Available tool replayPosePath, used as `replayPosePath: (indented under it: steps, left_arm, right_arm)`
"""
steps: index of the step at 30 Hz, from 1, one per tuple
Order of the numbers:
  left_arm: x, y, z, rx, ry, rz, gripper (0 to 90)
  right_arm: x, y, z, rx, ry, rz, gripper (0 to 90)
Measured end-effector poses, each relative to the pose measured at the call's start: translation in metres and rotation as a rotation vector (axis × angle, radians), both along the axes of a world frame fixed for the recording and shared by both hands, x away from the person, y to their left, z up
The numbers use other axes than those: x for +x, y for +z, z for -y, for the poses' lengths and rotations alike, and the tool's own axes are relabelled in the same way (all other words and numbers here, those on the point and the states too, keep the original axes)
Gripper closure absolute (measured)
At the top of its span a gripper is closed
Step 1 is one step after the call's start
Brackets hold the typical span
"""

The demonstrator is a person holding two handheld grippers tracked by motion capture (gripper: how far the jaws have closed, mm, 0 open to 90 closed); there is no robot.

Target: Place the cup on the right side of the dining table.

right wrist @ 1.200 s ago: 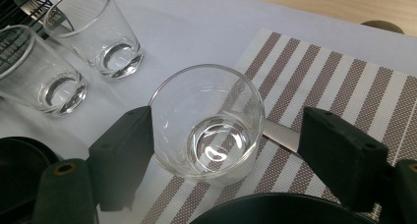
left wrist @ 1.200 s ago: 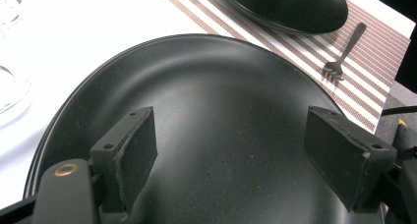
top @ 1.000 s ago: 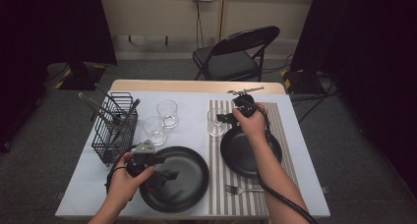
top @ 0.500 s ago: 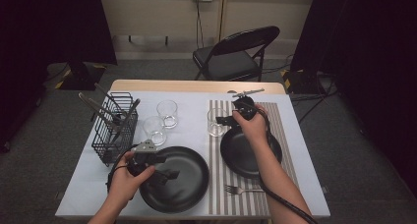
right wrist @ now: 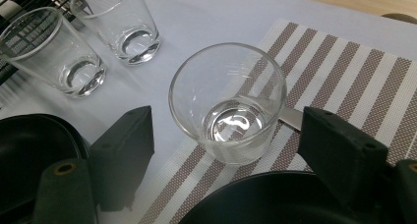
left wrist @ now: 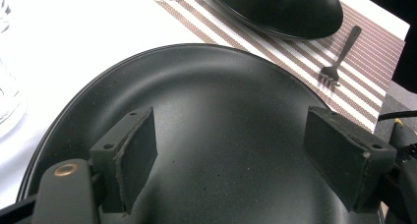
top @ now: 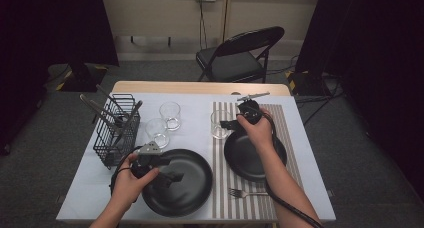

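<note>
**Right gripper lined up on the glass, little has moved**

Over the last second almost nothing has shifted: both hands sit where they were, so the reach for the glass (right wrist: 227, 101) looks paused just short of the grab. The glass stands upright on the near-left edge of the striped mat (top: 290, 138), just beyond the smaller black plate (top: 250, 160) on that mat. The right gripper (right wrist: 231, 150) hangs over that plate with its jaws spread wide, the glass ahead of them and not yet between them. The left gripper (left wrist: 231, 165) hovers over the big black plate (top: 187, 180) left of the mat, jaws equally wide, holding nothing.

A fork (top: 241, 192) lies at the mat's near edge. Left of the mat stand two more glasses (top: 164, 123) and a wire basket (top: 116, 133) of utensils. The table (top: 90, 188) has a white top; behind it are a folding chair (top: 240, 55), grey carpet and dark curtains.
</note>
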State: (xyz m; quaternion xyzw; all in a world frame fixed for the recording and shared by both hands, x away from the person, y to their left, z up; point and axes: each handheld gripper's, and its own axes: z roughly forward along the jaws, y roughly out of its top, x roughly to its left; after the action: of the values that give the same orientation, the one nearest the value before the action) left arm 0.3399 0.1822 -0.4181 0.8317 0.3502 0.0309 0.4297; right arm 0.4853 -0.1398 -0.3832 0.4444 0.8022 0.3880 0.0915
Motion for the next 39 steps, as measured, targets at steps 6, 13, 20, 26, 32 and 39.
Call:
replayPosePath:
  steps: [6,13,20,26,32,39]
  left_arm:
    - [0.000,0.000,0.000,0.001,-0.003,0.004,20.3]
    - [0.000,0.001,-0.001,-0.006,0.003,0.004,20.3]
    - [0.000,0.001,-0.001,-0.003,-0.001,0.005,20.3]
    - [0.000,0.000,0.000,-0.005,-0.001,0.002,20.3]
    - [0.000,0.001,-0.001,-0.001,-0.003,0.005,20.3]
    - [0.000,0.001,-0.001,-0.003,-0.004,0.005,20.4]
  right_arm:
    - [-0.003,-0.002,0.001,-0.005,0.006,-0.003,20.6]
    - [-0.006,-0.001,0.002,0.000,0.012,-0.001,20.6]
    - [-0.009,0.001,0.002,-0.010,0.016,0.008,20.4]
    - [-0.012,0.001,0.003,-0.008,0.019,0.005,20.4]
    - [-0.013,0.002,0.003,-0.005,0.027,0.005,20.4]
    - [-0.017,0.002,0.005,-0.003,0.034,0.005,20.3]
